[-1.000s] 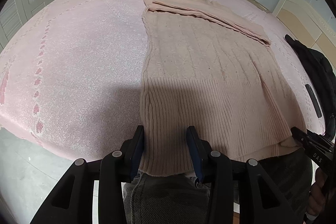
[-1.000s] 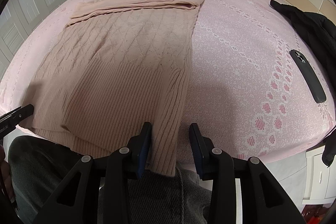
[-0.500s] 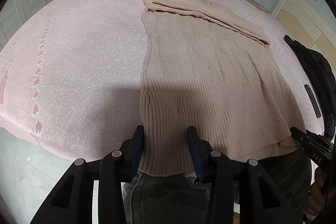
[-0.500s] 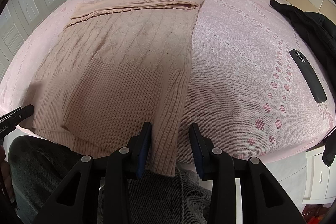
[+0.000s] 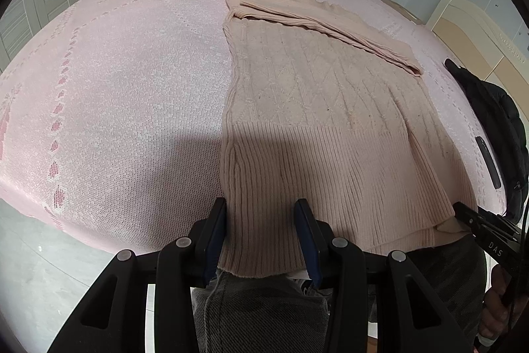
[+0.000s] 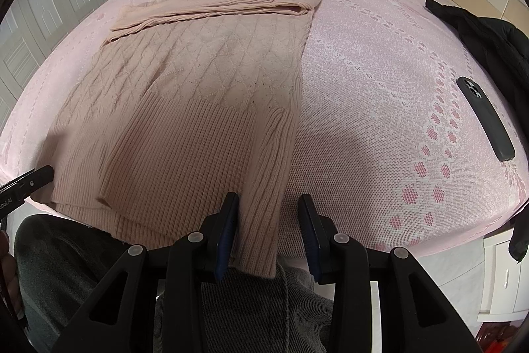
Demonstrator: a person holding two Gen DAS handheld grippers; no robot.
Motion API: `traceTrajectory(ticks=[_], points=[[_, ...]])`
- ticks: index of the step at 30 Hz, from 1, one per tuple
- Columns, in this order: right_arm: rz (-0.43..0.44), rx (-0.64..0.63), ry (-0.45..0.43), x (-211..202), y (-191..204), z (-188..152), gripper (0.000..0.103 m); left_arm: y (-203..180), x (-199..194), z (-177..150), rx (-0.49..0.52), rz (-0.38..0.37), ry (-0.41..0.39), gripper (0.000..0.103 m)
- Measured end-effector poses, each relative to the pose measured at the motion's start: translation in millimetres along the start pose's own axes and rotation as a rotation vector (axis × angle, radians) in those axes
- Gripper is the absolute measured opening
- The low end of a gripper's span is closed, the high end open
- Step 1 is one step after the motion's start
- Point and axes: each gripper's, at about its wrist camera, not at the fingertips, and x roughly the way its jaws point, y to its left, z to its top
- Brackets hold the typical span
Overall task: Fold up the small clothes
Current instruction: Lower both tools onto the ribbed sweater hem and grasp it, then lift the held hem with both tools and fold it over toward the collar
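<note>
Both grippers, left gripper [image 5: 261, 237] and right gripper [image 6: 268, 234], are built of black plastic with blue pads and silver screws. Dark grey trousers [image 6: 251, 313] are worn.

Bed [image 5: 125, 81] bare left of sweater [image 5: 314, 108], free passage there. Right side: bare strip, then phone [image 6: 484, 118] and black jacket [image 6: 486, 32] block edge.
</note>
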Motion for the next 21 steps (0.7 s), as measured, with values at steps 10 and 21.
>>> traceTrajectory(ticks=[10,21], points=[[0.006,0.003,-0.002,0.6,-0.4,-0.5,0.036,0.8,0.3,0.6,-0.003,-0.006,0.000,0.040],[0.014,0.008,-0.003,0.7,-1.2,-1.1,0.037,1.8,-0.8,0.2,-0.010,-0.017,-0.001,0.040]])
